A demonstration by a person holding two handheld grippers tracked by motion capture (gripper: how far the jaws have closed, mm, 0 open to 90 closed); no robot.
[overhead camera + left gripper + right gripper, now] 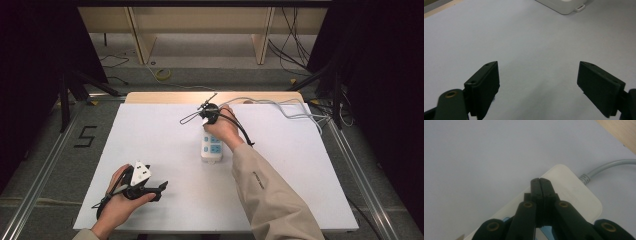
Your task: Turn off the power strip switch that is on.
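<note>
A white power strip point(212, 149) with blue sockets lies near the middle of the white table top point(160, 145), and its grey cable point(280, 106) runs off to the far right. My right gripper point(207, 118) hovers over the strip's far end. In the right gripper view its jaws point(540, 180) are shut with nothing between them, above the strip point(576, 192) next to the cable point(609, 166). My left gripper point(161, 189) rests low at the table's near left, open, with bare table between its fingers point(539, 75). A corner of the strip point(564, 5) lies far ahead of it.
A wooden strip point(150, 97) borders the table's far edge. Metal rails point(45, 165) run along both sides, and a black "5" point(86, 136) marks the floor at left. Loose cables point(325, 112) trail off the table's far right corner.
</note>
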